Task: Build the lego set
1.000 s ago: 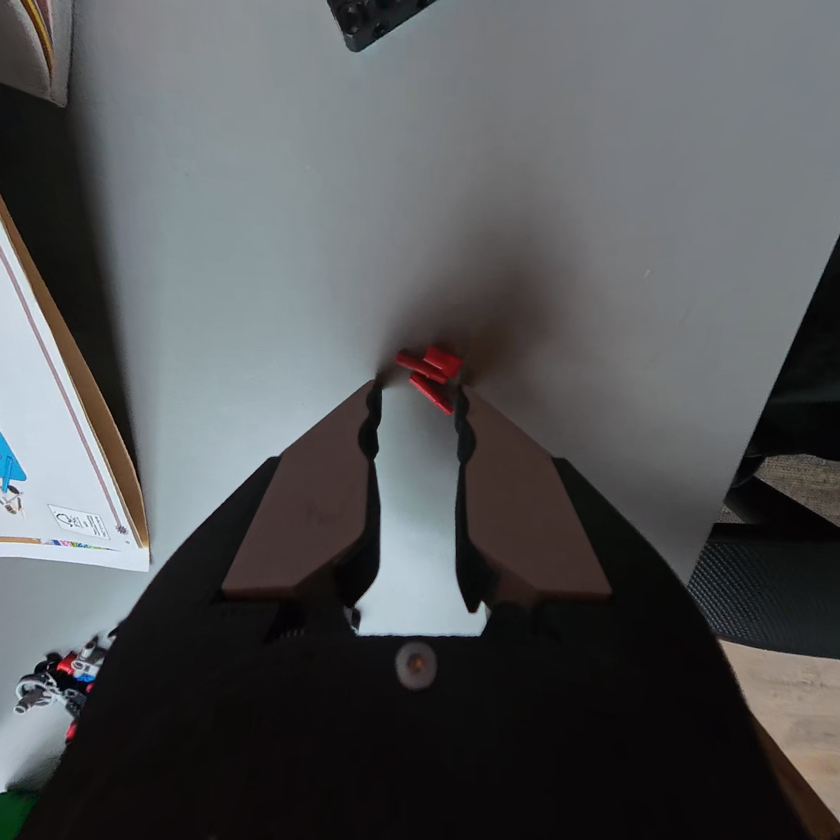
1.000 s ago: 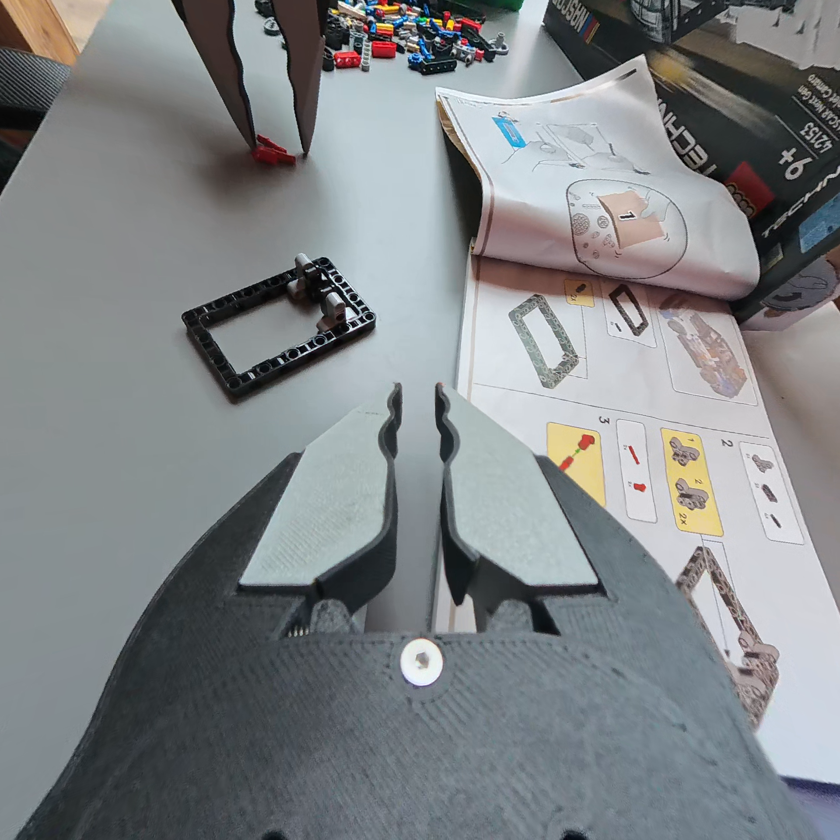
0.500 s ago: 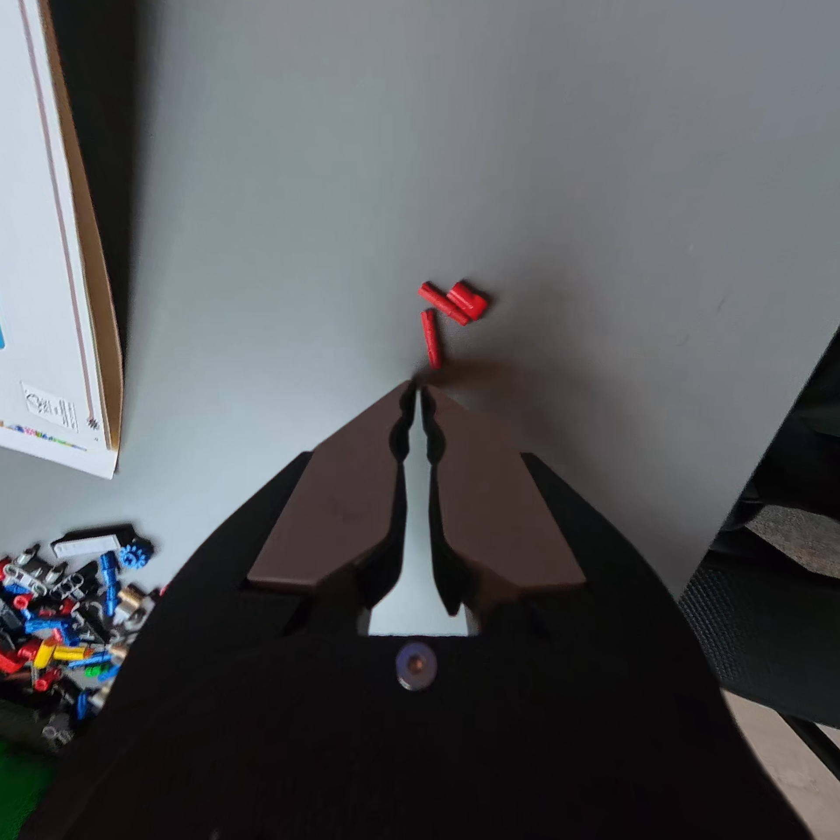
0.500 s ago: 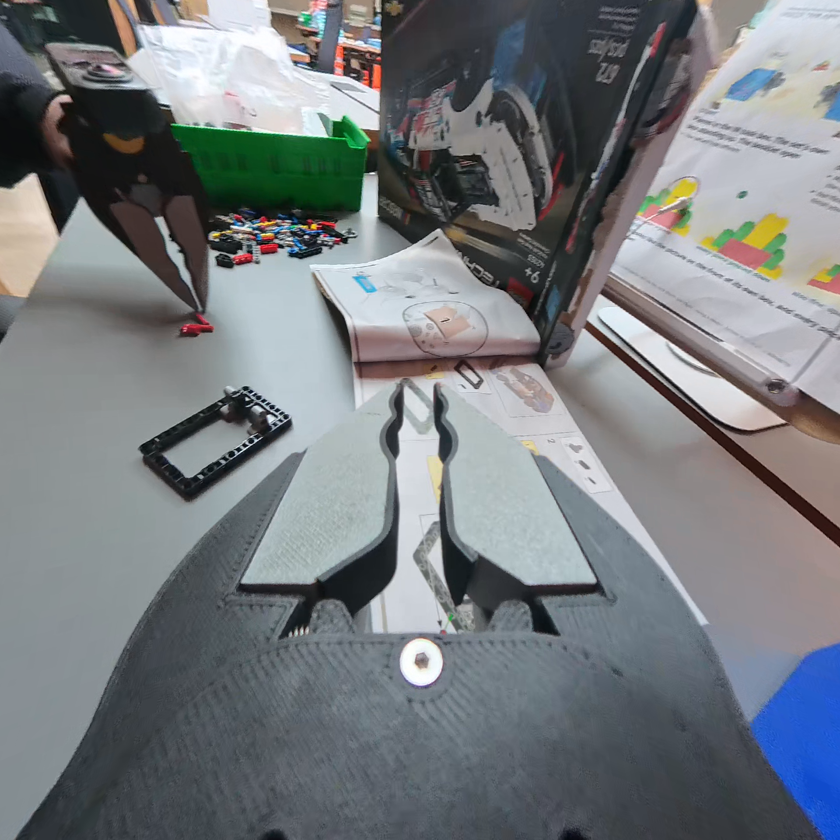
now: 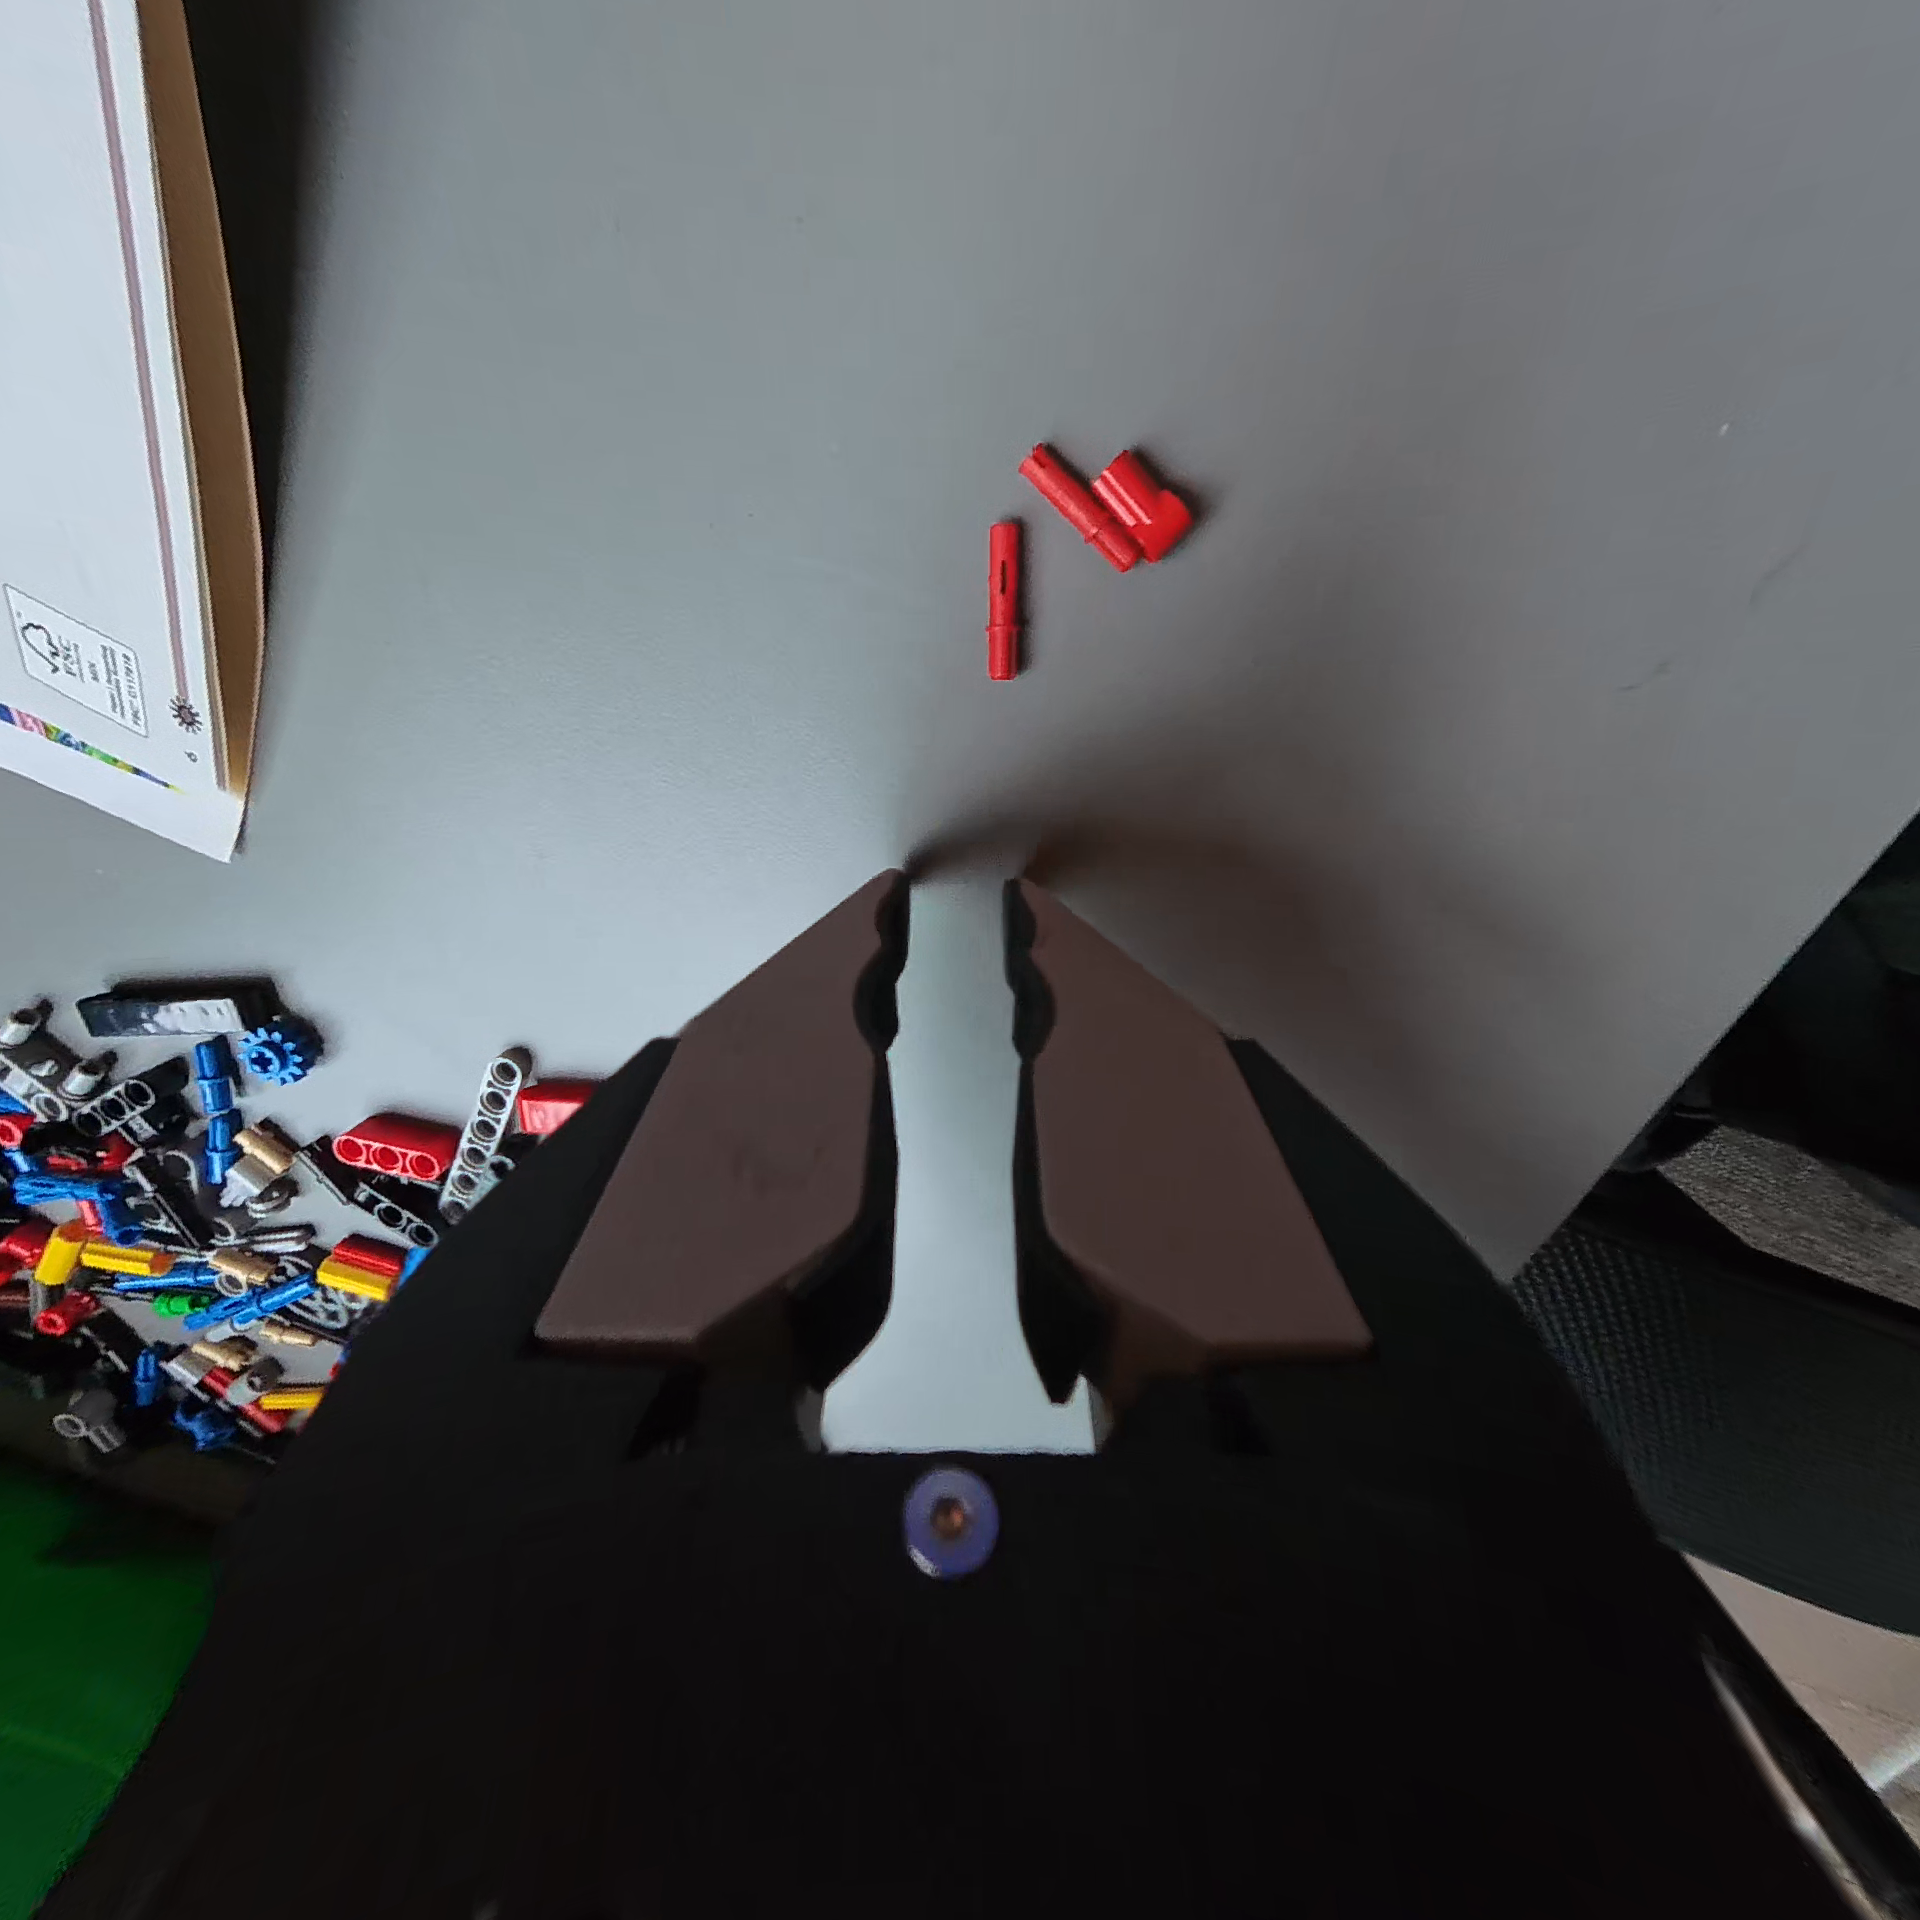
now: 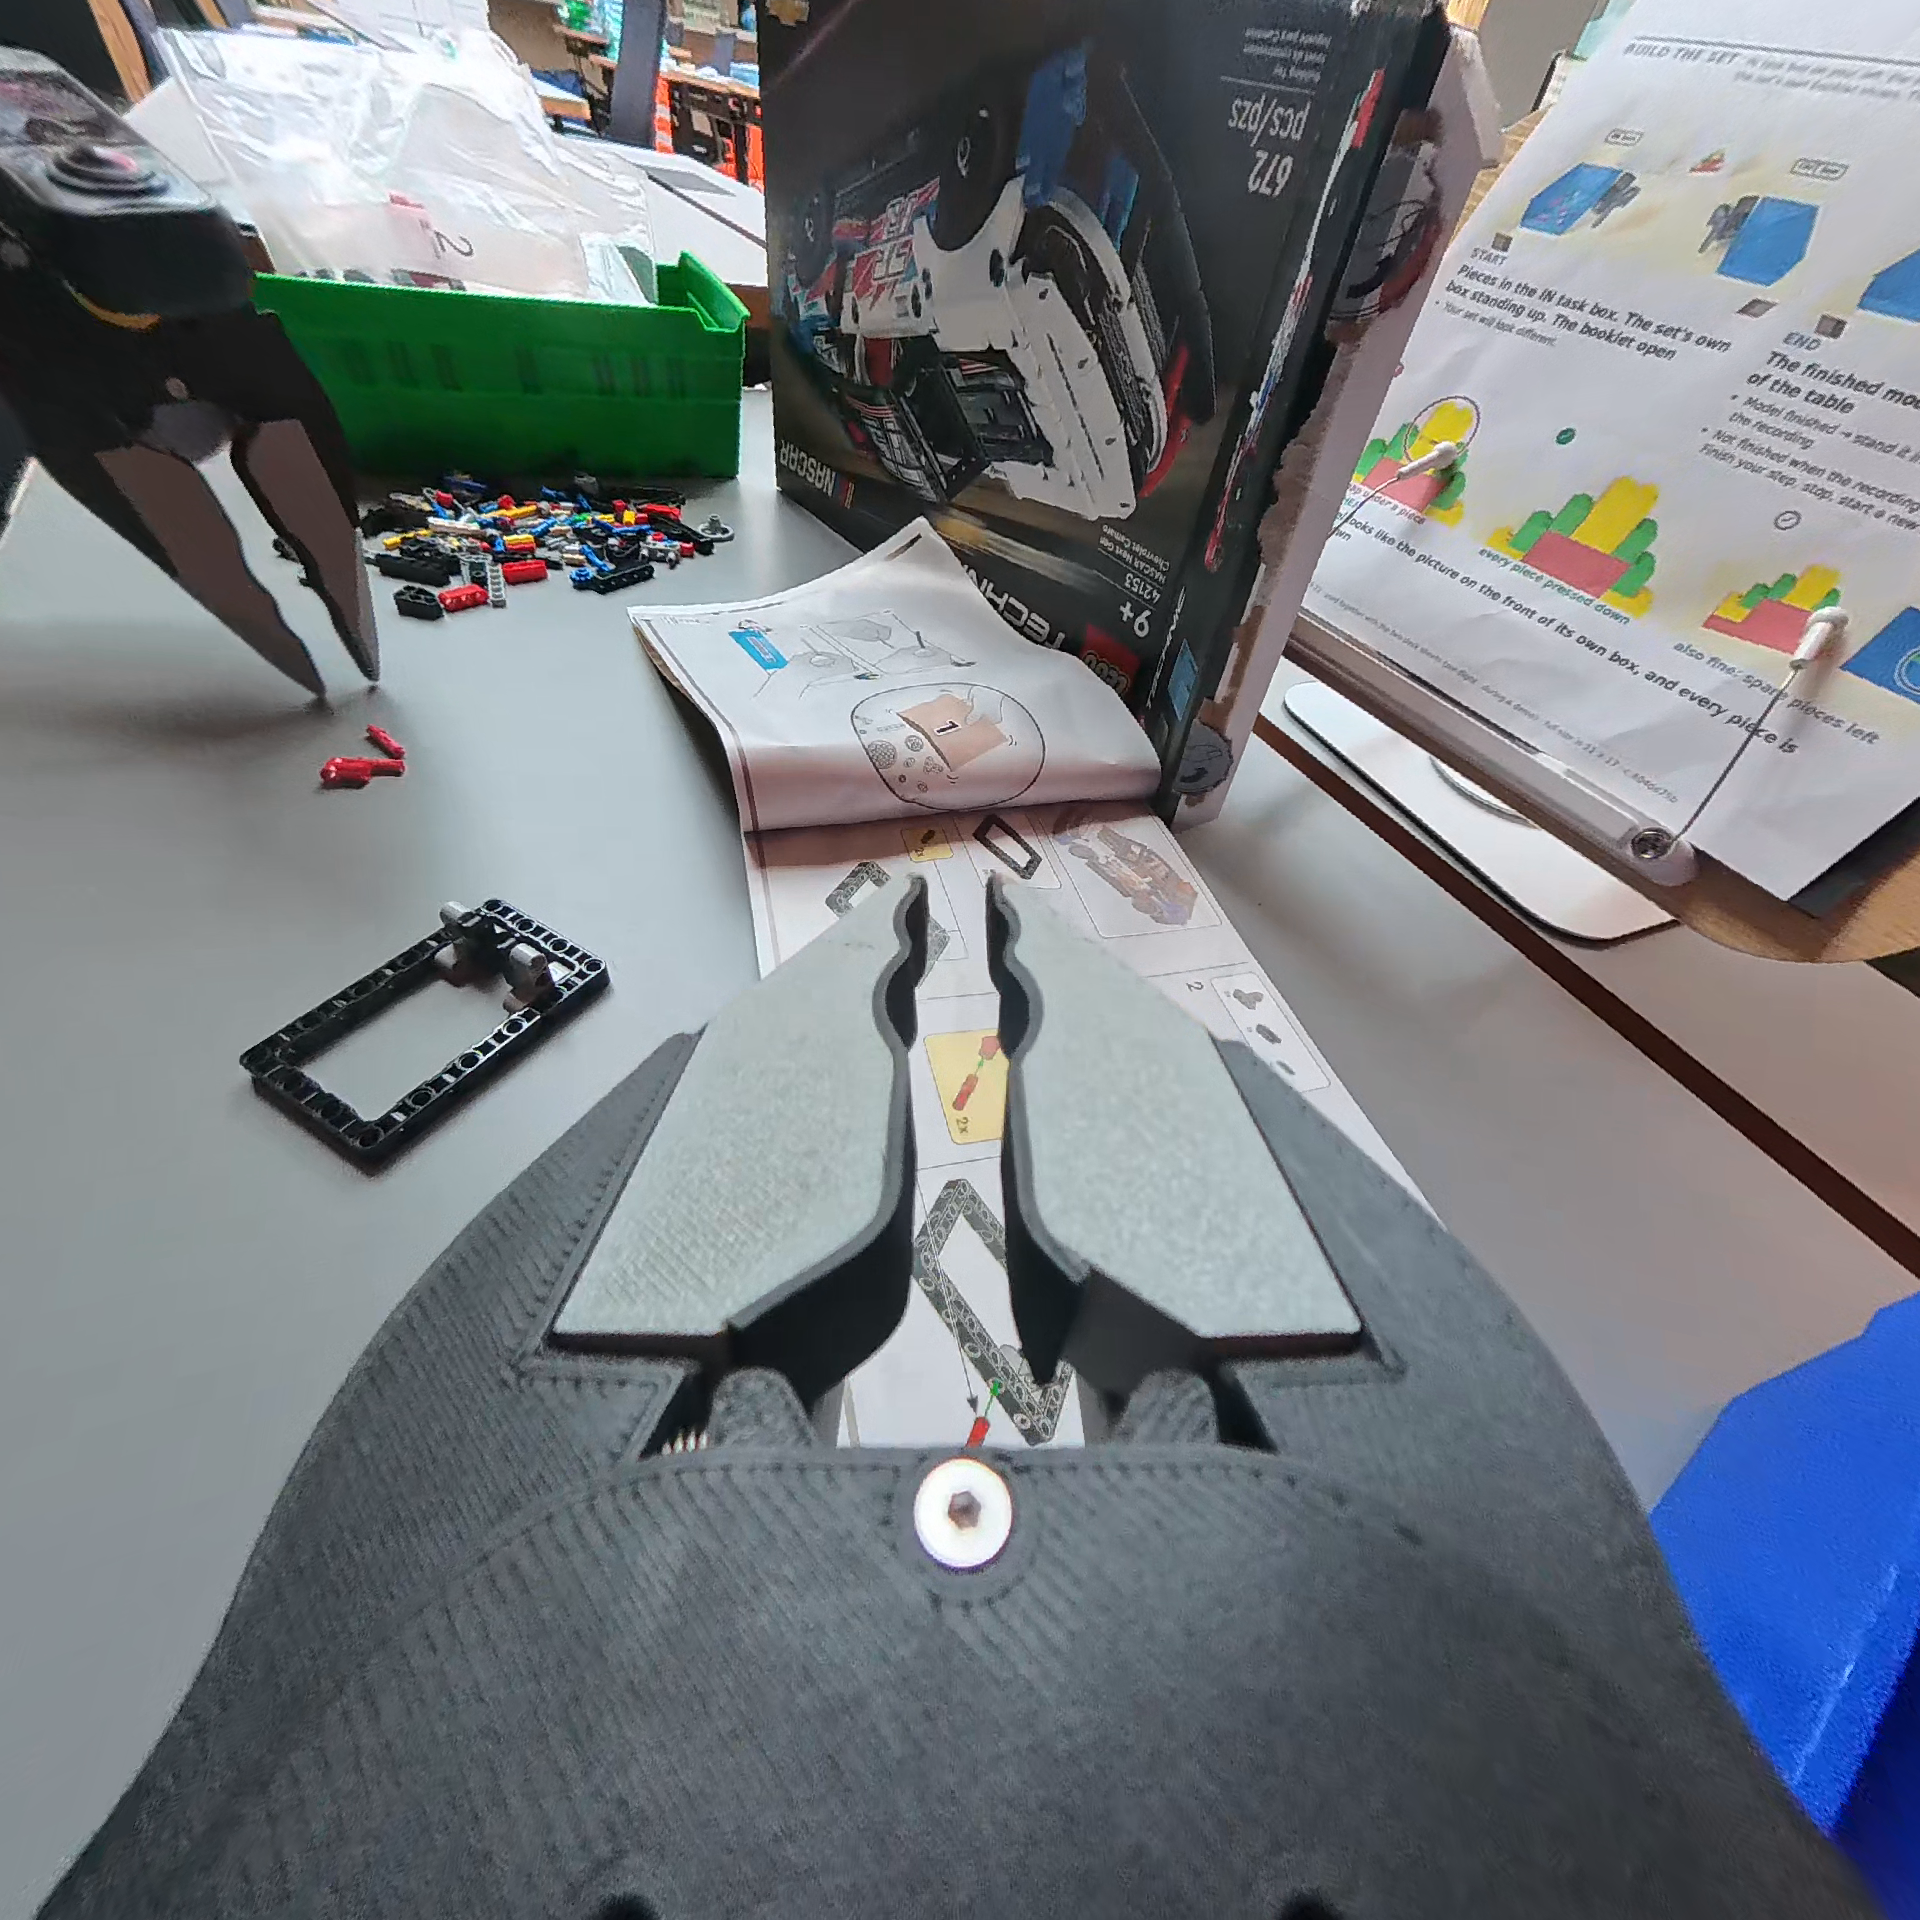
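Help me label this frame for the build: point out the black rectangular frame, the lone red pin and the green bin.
black rectangular frame (image 6: pixel 312 1042): right wrist view, on its left long side.
lone red pin (image 5: pixel 1004 600): left wrist view, mid-shaft.
green bin (image 6: pixel 520 374): right wrist view, on its front wall.

This is looking like a lab or workshop set up for recorded building sessions. A wide grey desk (image 6: pixel 239 1299) is carrying a printed instruction sheet with coloured block diagrams (image 6: pixel 1662 436), which is standing clipped on a wooden stand at the desk's right edge. Toward the far edge a green plastic bin (image 6: pixel 520 364) is sitting behind a scattered heap of small coloured building pieces (image 6: pixel 540 535). Clear plastic bags (image 6: pixel 416 177) are lying behind the bin, and more cluttered tables and shelves are showing, blurred, in the background beyond.
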{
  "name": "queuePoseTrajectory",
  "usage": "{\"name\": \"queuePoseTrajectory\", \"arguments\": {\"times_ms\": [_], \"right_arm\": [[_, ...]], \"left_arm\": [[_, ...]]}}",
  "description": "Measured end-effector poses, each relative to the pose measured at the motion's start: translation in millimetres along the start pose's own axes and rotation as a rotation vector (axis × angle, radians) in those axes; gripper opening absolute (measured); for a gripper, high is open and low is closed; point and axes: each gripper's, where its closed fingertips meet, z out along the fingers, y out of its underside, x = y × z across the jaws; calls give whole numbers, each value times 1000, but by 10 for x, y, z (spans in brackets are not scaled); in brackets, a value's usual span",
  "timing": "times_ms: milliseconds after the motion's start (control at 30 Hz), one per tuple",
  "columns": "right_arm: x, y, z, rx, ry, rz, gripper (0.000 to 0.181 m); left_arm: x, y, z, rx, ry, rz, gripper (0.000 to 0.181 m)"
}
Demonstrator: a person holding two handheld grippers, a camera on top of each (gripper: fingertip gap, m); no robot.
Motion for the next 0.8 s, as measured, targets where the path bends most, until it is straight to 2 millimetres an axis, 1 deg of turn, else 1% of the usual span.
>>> {"name": "queuePoseTrajectory", "arguments": {"times_ms": [67,167,267,367,467,533,700,800], "right_arm": [[0,23,13,-12,2,-7,7],[-9,62,36,-33,3,-19,7],[-42,66,52,-39,-3,-29,6],[-71,101,80,-56,-13,-34,6],[-85,144,105,-74,-18,-37,6],[-90,155,110,-78,-21,-37,6],[-105,166,119,-82,-34,-29,6],[-196,217,152,-104,-91,-10,9]], "left_arm": [[5,-13,-21,0,8,-20,22],[-1,-89,-93,20,-8,-12,23],[-15,-213,-143,42,-26,-29,21],[4,-348,-100,61,-11,-69,17],[-13,-392,-21,38,-17,-81,13],[53,-434,2,47,14,-61,13],[62,-429,39,26,2,-37,13],[69,-450,101,21,21,-32,12]]}}
